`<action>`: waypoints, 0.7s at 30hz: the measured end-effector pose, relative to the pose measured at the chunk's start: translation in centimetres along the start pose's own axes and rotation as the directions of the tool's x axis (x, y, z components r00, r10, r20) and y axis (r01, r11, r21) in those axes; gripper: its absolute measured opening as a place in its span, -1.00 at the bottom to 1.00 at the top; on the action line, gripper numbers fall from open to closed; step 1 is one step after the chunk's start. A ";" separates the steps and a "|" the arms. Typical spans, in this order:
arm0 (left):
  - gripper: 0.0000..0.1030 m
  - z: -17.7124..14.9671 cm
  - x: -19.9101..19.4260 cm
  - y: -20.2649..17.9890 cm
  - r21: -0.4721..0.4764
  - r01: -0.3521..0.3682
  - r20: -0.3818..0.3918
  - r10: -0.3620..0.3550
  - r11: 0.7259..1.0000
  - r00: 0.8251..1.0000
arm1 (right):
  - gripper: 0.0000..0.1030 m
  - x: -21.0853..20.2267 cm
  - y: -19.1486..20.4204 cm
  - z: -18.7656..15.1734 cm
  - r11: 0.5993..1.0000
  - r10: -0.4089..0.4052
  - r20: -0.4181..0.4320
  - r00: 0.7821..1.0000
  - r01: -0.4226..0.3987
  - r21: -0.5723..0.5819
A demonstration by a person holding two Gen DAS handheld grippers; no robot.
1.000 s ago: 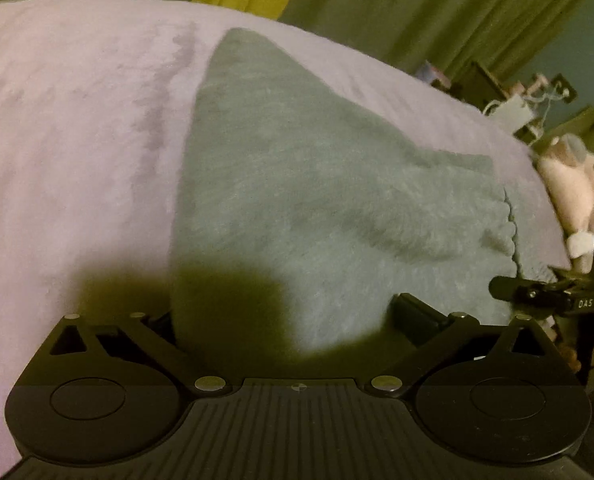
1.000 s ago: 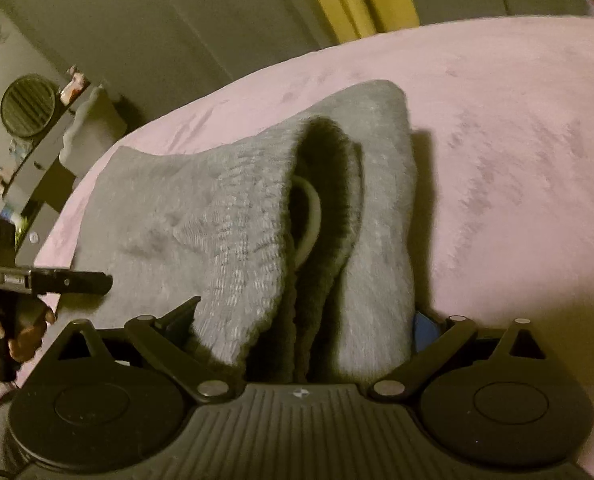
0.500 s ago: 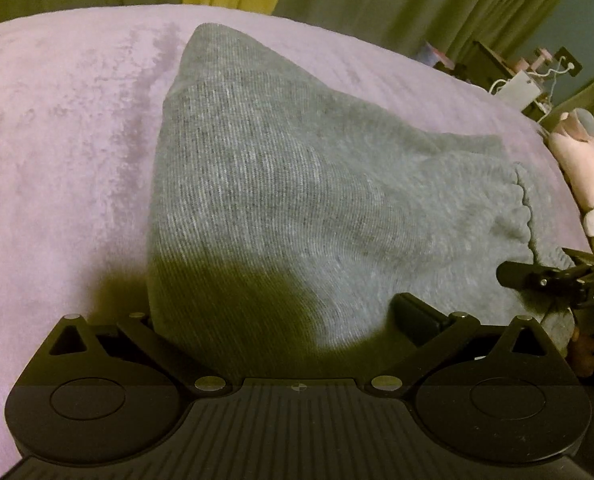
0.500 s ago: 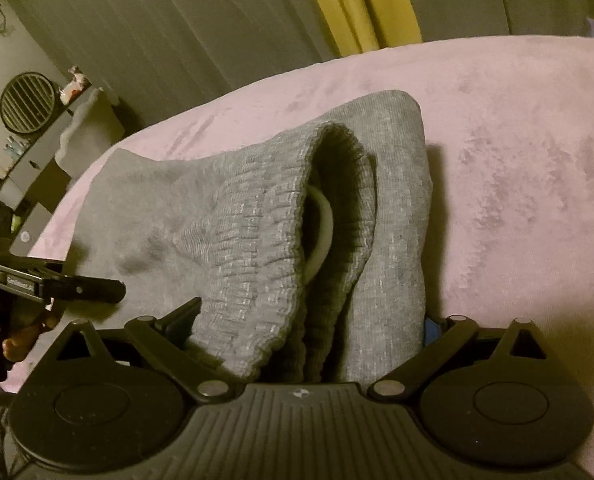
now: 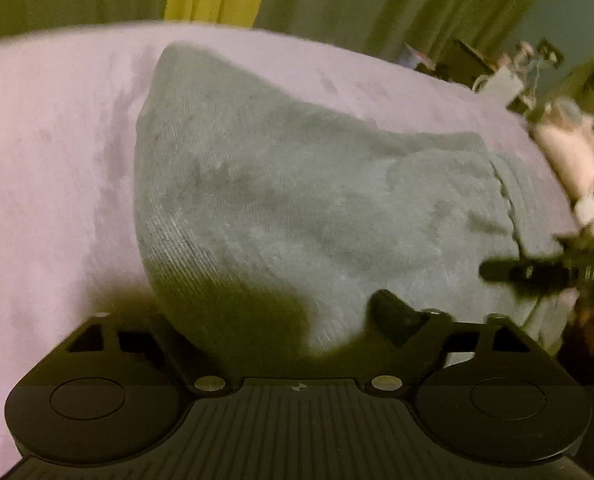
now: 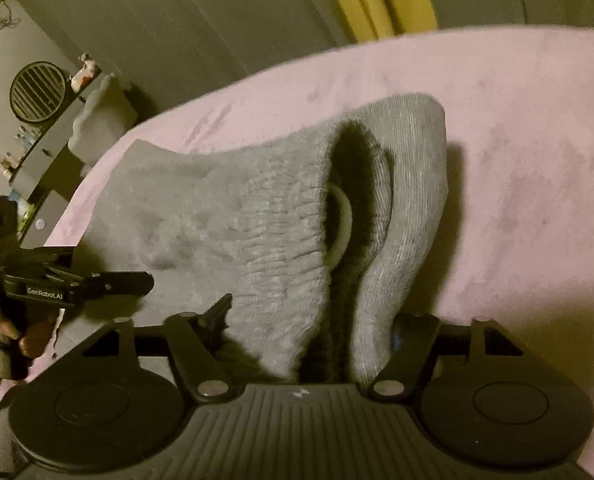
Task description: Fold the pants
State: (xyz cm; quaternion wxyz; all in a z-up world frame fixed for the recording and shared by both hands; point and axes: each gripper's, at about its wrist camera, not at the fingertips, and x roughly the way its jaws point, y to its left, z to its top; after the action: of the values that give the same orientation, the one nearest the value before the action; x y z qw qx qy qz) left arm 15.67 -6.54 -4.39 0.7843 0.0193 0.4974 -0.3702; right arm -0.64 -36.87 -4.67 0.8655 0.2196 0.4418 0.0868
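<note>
Grey pants (image 5: 297, 200), folded into a thick bundle, lying on a pink plush bed cover (image 5: 49, 160). In the right wrist view: ribbed waistband (image 6: 289, 232) gaping open toward 12 o'clock, a pale drawstring loop (image 6: 343, 226) showing inside the fold.

Left gripper (image 5: 273, 320) at 6 o'clock of the bundle, jaws wide and closing, the near edge of cloth lying between them; contact of pads with cloth too shadowed to tell.

Right gripper (image 6: 309, 328) likewise at 6 o'clock, jaws wide and closing, waistband end bunched between the fingers; firm pinch not yet evident.

Beyond the bed: olive curtains (image 5: 377, 0) with a yellow strip at 12 o'clock, a plush toy (image 5: 569, 152) at 2 o'clock, a round fan (image 6: 37, 92) at 10 o'clock.
</note>
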 end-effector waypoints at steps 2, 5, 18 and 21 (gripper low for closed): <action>0.89 0.4 0.7 0.1 -0.045 0.001 0.001 -0.001 0.999 1.000 | 0.80 0.8 0.4 0.2 1.000 -0.001 -0.005 1.000 0.001 -0.009; 0.68 0.6 0.9 -1.7 0.018 -0.083 0.005 0.083 0.996 0.997 | 0.75 1.5 2.2 0.0 0.994 -0.089 0.018 0.996 0.090 -0.068; -0.33 5.1 -4.5 -4.4 0.002 -0.134 0.165 0.132 0.991 0.978 | 0.01 -3.5 7.9 4.3 0.995 -0.006 0.200 0.980 0.026 -0.100; -0.34 8.0 -5.2 -4.6 -0.012 -0.133 0.222 0.132 0.991 0.966 | 0.00 -3.9 8.3 6.8 0.991 -0.024 0.271 0.962 0.059 -0.122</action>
State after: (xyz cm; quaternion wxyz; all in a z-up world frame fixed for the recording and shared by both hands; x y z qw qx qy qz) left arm 17.81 -10.18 5.34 0.8580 0.0119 0.4037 -0.3175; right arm 2.87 -32.95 5.43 0.9314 0.1636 0.3183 0.0665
